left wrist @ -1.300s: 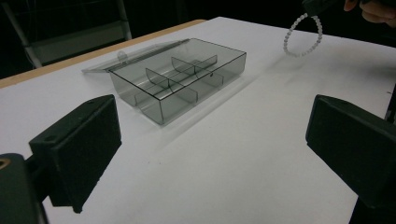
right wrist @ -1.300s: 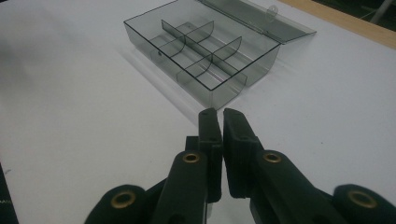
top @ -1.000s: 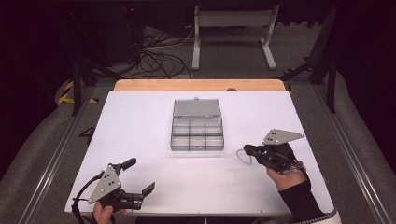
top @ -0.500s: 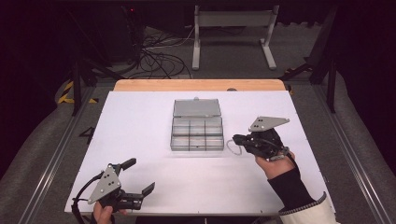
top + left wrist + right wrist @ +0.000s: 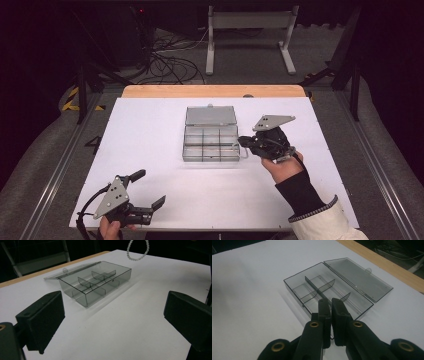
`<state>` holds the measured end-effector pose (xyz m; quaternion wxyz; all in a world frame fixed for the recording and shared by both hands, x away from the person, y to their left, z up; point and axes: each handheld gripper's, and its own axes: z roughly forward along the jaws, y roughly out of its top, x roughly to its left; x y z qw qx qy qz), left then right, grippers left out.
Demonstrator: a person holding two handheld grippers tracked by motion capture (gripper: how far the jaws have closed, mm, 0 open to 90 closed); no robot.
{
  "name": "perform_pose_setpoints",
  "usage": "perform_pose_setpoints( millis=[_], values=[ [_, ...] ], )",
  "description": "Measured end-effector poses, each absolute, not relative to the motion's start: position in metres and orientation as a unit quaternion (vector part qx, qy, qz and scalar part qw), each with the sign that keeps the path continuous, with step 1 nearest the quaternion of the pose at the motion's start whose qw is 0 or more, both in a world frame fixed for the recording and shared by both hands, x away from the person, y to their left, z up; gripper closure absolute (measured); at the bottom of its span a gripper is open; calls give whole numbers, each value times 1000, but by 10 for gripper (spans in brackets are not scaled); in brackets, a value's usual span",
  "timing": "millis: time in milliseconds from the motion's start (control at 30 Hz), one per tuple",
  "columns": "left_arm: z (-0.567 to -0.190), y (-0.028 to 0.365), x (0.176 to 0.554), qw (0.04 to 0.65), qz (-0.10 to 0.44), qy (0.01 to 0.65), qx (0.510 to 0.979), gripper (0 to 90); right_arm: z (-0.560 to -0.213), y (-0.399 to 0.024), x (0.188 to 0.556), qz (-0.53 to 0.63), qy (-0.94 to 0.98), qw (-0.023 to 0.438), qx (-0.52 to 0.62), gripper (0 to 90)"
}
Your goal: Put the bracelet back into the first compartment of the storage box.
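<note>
A clear plastic compartment box (image 5: 186, 150) lies open mid-table, its lid (image 5: 210, 115) flat behind it. Its cells look empty in the left gripper view, box (image 5: 86, 298), and in the right gripper view, box (image 5: 292, 286). My right gripper (image 5: 242, 142) hovers at the box's right edge, jaws shut on a small white bead bracelet (image 5: 244, 152) that dangles below the tips. The bracelet (image 5: 137, 250) hangs in the air as a loop. In the right gripper view the gripper (image 5: 330, 301) points over the box's near cells. My left gripper (image 5: 148, 188) rests open at the front left, gripper (image 5: 113, 315) empty.
The white tabletop (image 5: 150, 130) has a wooden strip (image 5: 210, 91) along its far edge. Beyond it are a metal stand (image 5: 250, 30) and cables (image 5: 170, 55) on the dark floor. Metal rails run along both sides of the table.
My right gripper has moved left and slightly up with the bracelet, from the right side of the table to the box's right edge. The left gripper has stayed still.
</note>
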<state>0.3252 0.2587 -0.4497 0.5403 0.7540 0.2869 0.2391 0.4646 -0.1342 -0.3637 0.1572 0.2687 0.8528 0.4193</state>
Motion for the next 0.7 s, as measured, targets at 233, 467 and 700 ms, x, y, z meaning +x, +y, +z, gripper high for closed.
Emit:
perform_pose_setpoints(
  millis=[233, 467, 700],
  values=[
    [-450, 259, 325, 541, 239, 287, 754, 39, -362, -123, 473, 419, 854, 155, 268, 868],
    [-450, 259, 325, 541, 238, 286, 754, 39, -359, -112, 481, 417, 855, 155, 266, 868],
    [-450, 259, 325, 541, 238, 286, 754, 39, -360, -101, 489, 412, 857, 156, 267, 868]
  ],
)
